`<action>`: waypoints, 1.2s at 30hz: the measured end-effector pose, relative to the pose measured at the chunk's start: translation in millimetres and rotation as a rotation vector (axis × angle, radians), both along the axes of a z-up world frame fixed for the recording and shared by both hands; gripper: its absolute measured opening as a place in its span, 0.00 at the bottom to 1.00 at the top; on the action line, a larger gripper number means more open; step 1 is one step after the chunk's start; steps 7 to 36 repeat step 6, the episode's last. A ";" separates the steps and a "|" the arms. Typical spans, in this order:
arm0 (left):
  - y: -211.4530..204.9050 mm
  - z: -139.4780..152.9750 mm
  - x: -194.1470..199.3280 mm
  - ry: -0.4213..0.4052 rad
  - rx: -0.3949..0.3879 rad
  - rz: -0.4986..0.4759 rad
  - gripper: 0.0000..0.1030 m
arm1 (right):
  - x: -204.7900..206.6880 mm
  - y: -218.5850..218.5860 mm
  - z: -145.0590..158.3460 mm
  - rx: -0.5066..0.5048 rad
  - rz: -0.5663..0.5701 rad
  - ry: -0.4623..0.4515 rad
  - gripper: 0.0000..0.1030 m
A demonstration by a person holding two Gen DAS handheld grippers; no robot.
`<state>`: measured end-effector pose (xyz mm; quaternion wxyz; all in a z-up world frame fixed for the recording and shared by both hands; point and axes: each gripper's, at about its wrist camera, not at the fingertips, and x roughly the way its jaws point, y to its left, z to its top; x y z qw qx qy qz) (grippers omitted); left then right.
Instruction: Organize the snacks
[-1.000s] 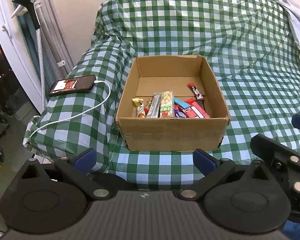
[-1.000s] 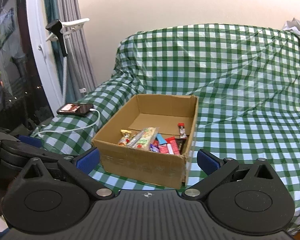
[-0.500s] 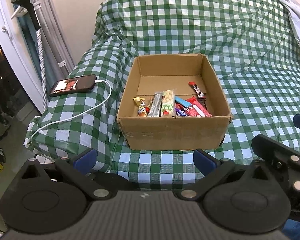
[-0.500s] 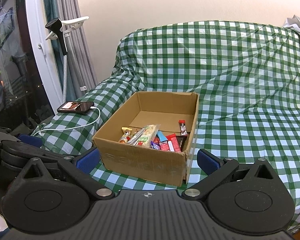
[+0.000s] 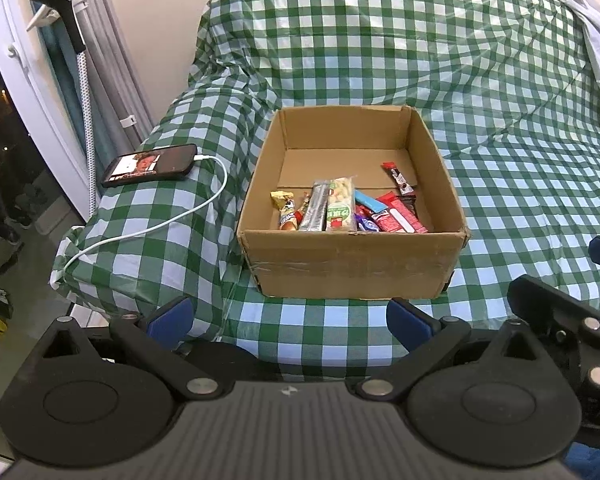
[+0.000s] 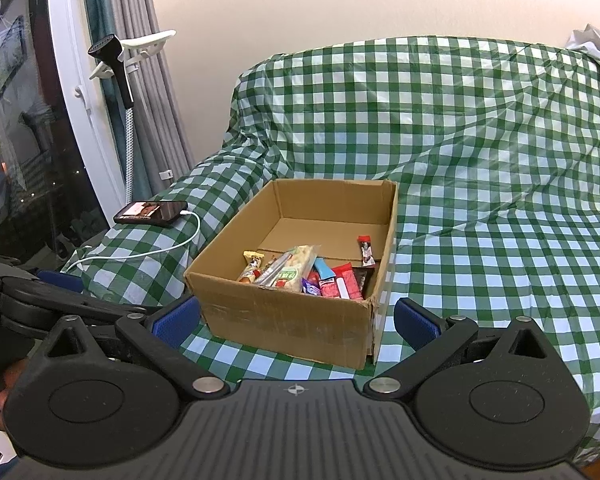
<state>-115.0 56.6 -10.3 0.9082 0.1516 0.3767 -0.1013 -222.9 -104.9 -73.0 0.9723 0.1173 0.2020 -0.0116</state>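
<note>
Two black hand-held grippers with blue pads sit nearest the cameras, each with its jaws spread wide and holding nothing. The left gripper (image 5: pixel 288 314) hangs in front of the sofa's front edge, and the right gripper (image 6: pixel 296 322) is level with it on its right side. Beyond both pairs of jaws, well clear of the pads and not between them, stands an open brown cardboard box (image 5: pixel 352 260) (image 6: pixel 292 320) on the seat of a sofa draped in a green and white checked cloth (image 5: pixel 520 184) (image 6: pixel 500 240).

Inside the box, a cluster of wrapped snacks lies against the near wall. From left to right in the left wrist view: a small yellow and brown wrapped sweet (image 5: pixel 285 210), a long silver wrapped bar (image 5: pixel 315 208), a clear pack with a green label (image 5: pixel 341 204), a light blue bar (image 5: pixel 367 201), a small purple wrapper (image 5: pixel 366 224), and a red flat pack with white print (image 5: pixel 396 216). A thin red and dark stick pack (image 5: pixel 397 178) lies apart, farther back by the right wall. The rear half of the box floor is bare cardboard.

Left of the box, on the covered sofa arm, rests a black smartphone with a lit screen (image 5: pixel 150 165) (image 6: pixel 151 213), plugged into a white charging cable (image 5: pixel 160 226) that trails over the arm's front. Farther back stand grey curtains (image 5: pixel 112 60) and a pale wall.
</note>
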 end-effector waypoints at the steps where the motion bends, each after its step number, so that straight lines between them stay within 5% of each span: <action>1: -0.1 -0.5 0.4 0.000 0.004 0.003 1.00 | -0.1 -0.1 0.0 0.000 0.000 0.000 0.99; 36: -0.1 -1.6 1.9 0.002 0.011 0.027 1.00 | 0.3 0.6 -0.1 0.001 0.002 -0.001 0.99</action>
